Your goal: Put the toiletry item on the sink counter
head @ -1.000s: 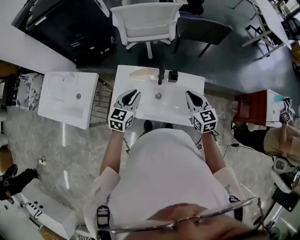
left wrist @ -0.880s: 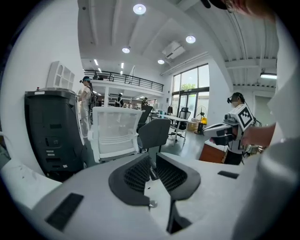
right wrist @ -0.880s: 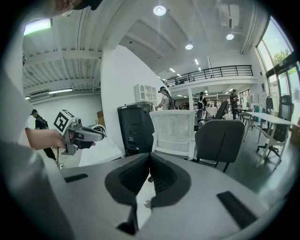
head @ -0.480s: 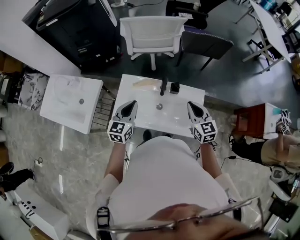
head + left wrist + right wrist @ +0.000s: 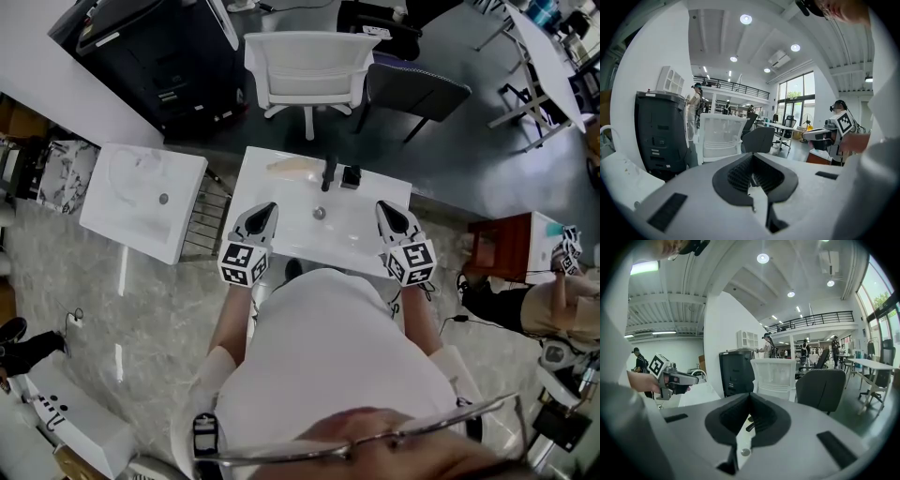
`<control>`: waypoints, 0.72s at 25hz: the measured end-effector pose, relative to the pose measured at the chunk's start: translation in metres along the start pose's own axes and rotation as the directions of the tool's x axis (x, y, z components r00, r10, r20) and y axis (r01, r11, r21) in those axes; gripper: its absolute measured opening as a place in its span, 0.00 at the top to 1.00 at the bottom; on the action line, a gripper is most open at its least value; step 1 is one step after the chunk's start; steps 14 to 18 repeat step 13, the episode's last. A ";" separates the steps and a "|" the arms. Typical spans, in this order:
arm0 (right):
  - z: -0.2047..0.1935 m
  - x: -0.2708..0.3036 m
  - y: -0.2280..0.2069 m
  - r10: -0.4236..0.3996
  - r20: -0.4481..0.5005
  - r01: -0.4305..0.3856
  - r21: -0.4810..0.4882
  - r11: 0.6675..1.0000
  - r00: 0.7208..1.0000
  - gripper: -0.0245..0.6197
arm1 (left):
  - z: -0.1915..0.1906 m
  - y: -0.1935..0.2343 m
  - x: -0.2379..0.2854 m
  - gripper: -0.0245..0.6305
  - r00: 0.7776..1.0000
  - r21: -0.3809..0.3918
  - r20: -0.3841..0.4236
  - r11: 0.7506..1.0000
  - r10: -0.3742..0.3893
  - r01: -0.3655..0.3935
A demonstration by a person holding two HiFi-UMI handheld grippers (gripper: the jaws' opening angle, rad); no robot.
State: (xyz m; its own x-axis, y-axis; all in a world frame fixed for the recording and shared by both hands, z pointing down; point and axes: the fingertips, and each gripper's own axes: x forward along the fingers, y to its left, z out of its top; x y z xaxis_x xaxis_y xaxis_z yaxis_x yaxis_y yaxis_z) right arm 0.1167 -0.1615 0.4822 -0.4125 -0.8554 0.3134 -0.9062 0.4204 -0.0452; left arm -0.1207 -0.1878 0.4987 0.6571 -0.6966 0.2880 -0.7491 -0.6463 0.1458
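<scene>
A white sink counter [image 5: 375,192] stands in front of me in the head view, with a black faucet [image 5: 328,172] at its back. A pale beige, elongated toiletry item [image 5: 292,167] lies on the counter left of the faucet, and a small black object [image 5: 351,176] sits to the faucet's right. My left gripper [image 5: 263,214] hovers over the basin's left side, shut and empty. My right gripper [image 5: 388,212] hovers over the right side, also shut with nothing in it. In the left gripper view [image 5: 752,159] and the right gripper view [image 5: 749,398] the jaws meet with nothing between them.
A second white sink [image 5: 141,197] stands to the left, with a wire rack [image 5: 208,216] between the two. Behind the counter are a white chair [image 5: 305,66], a dark chair [image 5: 412,89] and a black cabinet [image 5: 150,56]. A person [image 5: 553,300] sits by a red-brown stand [image 5: 497,246] at the right.
The left gripper's jaws, slightly apart a second ago, have shut on nothing. Both grippers stay over the basin, and the head view has shifted a little.
</scene>
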 end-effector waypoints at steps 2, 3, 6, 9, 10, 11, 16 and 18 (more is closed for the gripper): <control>0.001 0.000 -0.002 -0.001 0.003 0.001 0.000 1.000 1.000 0.95 | 0.000 -0.001 0.001 0.96 1.000 0.003 -0.001 1.000 0.000 0.000; 0.002 0.000 -0.002 -0.001 0.005 0.001 0.000 1.000 1.000 0.95 | 0.000 -0.001 0.002 0.96 1.000 0.003 0.000 1.000 0.000 0.000; 0.003 -0.001 -0.004 -0.002 0.005 0.002 0.000 1.000 1.000 0.95 | 0.000 -0.003 0.003 0.96 1.000 0.002 0.003 1.000 -0.002 0.002; 0.002 -0.002 -0.004 -0.003 0.004 0.003 0.000 1.000 1.000 0.95 | 0.000 -0.003 0.004 0.96 1.000 0.003 0.004 1.000 -0.003 0.003; 0.002 -0.001 -0.005 -0.004 0.004 0.004 0.000 1.000 1.000 0.95 | 0.000 -0.003 0.004 0.96 1.000 0.004 0.005 1.000 -0.003 0.003; 0.002 -0.001 -0.005 -0.005 0.004 0.005 0.000 1.000 1.000 0.95 | 0.000 -0.003 0.005 0.96 1.000 0.005 0.006 1.000 -0.003 0.003; 0.002 0.000 -0.006 -0.007 0.005 0.007 0.000 1.000 1.000 0.95 | 0.000 -0.003 0.006 0.96 1.000 0.008 0.007 1.000 -0.004 0.004; 0.002 0.000 -0.006 -0.007 0.005 0.007 0.000 1.000 1.000 0.95 | 0.000 -0.003 0.006 0.96 1.000 0.008 0.007 1.000 -0.004 0.004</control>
